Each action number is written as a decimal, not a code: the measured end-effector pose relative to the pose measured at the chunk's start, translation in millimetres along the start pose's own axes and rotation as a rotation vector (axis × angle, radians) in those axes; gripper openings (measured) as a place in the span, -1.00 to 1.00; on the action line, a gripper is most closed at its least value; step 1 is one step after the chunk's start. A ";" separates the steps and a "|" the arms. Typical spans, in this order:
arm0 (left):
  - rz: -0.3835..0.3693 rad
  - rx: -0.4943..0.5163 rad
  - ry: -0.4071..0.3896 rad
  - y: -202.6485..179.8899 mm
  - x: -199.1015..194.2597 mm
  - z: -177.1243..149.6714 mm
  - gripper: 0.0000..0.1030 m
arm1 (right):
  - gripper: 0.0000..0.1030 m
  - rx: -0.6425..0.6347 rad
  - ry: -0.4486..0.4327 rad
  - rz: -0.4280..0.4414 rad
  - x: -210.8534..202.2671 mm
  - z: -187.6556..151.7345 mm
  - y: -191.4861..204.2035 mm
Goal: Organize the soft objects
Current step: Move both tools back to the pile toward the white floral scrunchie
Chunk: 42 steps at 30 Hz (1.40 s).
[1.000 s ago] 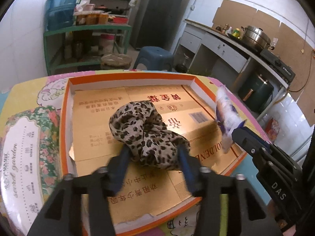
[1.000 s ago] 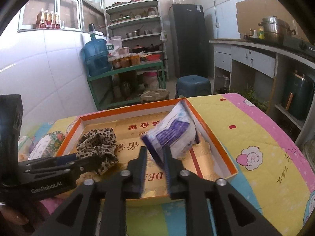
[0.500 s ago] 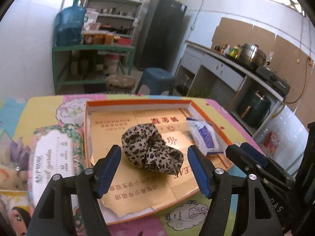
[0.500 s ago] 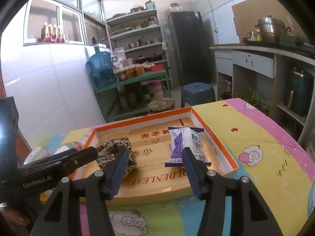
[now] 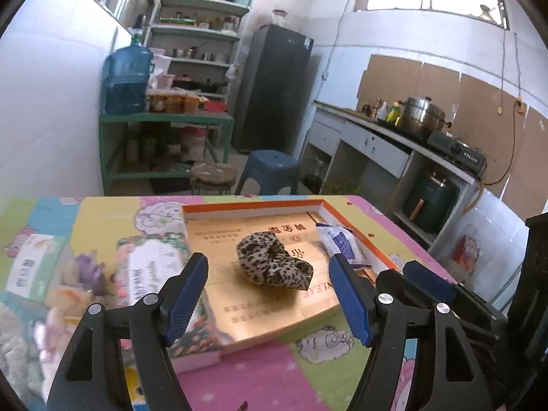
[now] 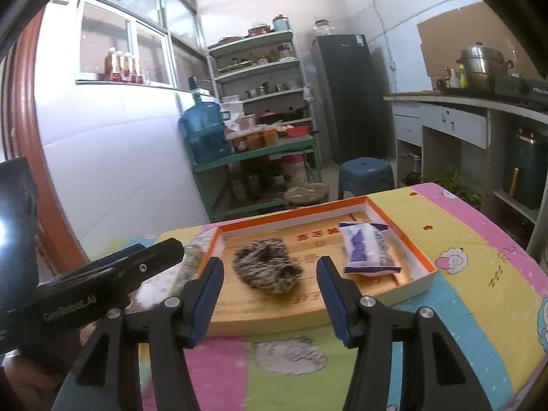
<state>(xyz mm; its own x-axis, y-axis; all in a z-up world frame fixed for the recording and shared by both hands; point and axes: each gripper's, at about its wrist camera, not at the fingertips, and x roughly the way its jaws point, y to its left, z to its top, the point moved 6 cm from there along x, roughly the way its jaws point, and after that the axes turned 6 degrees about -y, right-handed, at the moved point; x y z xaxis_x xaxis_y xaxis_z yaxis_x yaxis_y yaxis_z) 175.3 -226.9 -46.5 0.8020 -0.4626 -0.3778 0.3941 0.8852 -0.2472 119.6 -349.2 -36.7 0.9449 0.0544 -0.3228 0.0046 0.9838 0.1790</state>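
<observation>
An orange-rimmed cardboard tray [image 5: 253,206] lies on the colourful tablecloth; it also shows in the right wrist view [image 6: 421,281]. In it lie a leopard-print cloth [image 5: 274,267] [image 6: 267,267] and a white-and-purple soft packet [image 5: 340,245] [image 6: 368,250]. My left gripper [image 5: 270,294] is open and empty, held back from the tray's near edge. My right gripper [image 6: 270,294] is open and empty, also short of the tray. The left gripper's body shows in the right wrist view [image 6: 102,281].
Left of the tray lie a floral tissue pack [image 5: 150,274], another pack [image 5: 34,263] and blurred plush items [image 5: 41,325]. Behind the table stand a green shelf [image 5: 164,120], a blue stool [image 5: 270,167] and a counter [image 5: 394,137].
Both grippers let go of their items in the tray, opened wide, and pulled back and up. The cloth and packet now lie free in the tray.
</observation>
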 end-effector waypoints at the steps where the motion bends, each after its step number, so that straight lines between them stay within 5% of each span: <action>1: 0.005 0.002 -0.007 1.2 -4.8 1.5 0.44 | 0.12 -0.005 -0.003 0.006 -4.0 -0.2 6.1; 3: 0.015 0.016 -0.029 7.0 -20.0 3.0 0.44 | 0.27 -0.016 -0.003 0.015 -10.2 -1.1 18.4; 11: 0.088 0.047 -0.113 43.0 -83.8 5.7 0.44 | 0.29 -0.040 0.022 0.043 -23.3 -11.1 68.6; 24: 0.246 -0.001 -0.110 122.8 -153.5 -15.6 0.44 | 0.29 -0.130 0.086 0.131 -36.0 -50.2 145.5; 42: 0.350 -0.060 -0.115 179.1 -179.8 -48.3 0.44 | 0.29 -0.110 0.166 0.116 -23.8 -86.9 167.3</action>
<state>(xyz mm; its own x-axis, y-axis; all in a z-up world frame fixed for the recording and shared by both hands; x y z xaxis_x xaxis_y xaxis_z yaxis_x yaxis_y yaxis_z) 80.0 12.5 -66.0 0.9299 -0.1212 -0.3472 0.0630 0.9827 -0.1744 69.4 -171.0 -79.8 0.8700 0.1867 -0.4563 -0.1456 0.9815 0.1240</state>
